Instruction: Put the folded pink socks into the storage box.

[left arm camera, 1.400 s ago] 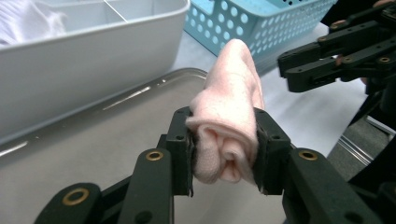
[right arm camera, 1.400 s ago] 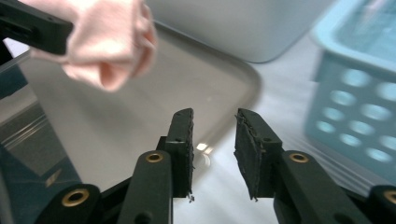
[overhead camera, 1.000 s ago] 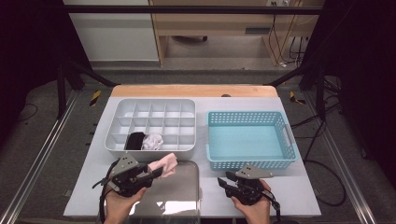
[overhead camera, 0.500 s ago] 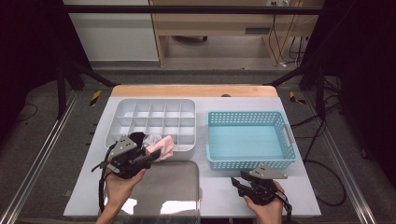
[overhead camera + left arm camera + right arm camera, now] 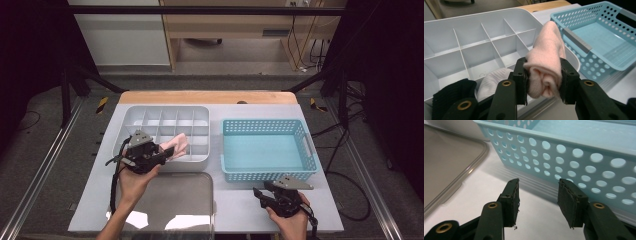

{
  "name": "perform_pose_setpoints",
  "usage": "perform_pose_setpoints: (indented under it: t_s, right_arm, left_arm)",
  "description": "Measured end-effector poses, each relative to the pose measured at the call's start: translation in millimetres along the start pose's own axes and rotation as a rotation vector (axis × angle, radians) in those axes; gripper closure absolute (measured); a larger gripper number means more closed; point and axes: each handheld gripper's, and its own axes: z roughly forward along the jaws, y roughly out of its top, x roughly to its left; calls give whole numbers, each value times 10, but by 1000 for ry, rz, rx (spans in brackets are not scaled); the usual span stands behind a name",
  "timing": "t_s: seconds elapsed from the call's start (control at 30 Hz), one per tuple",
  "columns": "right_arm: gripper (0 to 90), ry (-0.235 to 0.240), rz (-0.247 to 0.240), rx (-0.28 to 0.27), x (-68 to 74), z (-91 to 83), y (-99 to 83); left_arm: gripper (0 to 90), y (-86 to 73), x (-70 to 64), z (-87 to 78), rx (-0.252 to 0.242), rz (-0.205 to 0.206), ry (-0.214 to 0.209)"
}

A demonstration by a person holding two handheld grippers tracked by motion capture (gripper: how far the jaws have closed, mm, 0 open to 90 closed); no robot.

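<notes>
A: White table (image 5: pixel 240 200), largest thing I log. On it a white compartment tray (image 5: pixel 150 116), a blue perforated basket (image 5: pixel 270 172) just beside it, and a clear lid (image 5: pixel 175 200) near my edge.

B: And the sock?

A: Pink rolled sock (image 5: pixel 546 67) is pinched between my left gripper's (image 5: pixel 544 77) fingers, held above the tray's front row, beside a white sock (image 5: pixel 491 80) and a black one (image 5: pixel 454 95) lying in compartments.

B: Right side?

A: My right gripper (image 5: pixel 537 202) rests low at the basket's front wall, fingers apart, nothing between them.
</notes>
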Motion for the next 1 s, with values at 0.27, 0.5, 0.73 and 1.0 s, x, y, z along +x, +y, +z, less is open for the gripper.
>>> perform_pose_setpoints:
  t_s: [0.27, 0.5, 0.73, 1.0]
  right_arm:
    - [520, 1, 3, 6, -9, 9, -13]
    - [523, 11, 4, 16, -12, 25, -17]
    - [527, 20, 3, 27, -6, 55, -15]
    - [529, 29, 6, 40, -9, 72, -14]
  left_arm:
    - [632, 51, 40, 143, 21, 5, 18]
    - [633, 57, 85, 246, 47, -4, 34]
    - [634, 19, 133, 328, 103, -1, 51]
    - [634, -4, 100, 443, 161, 7, 33]
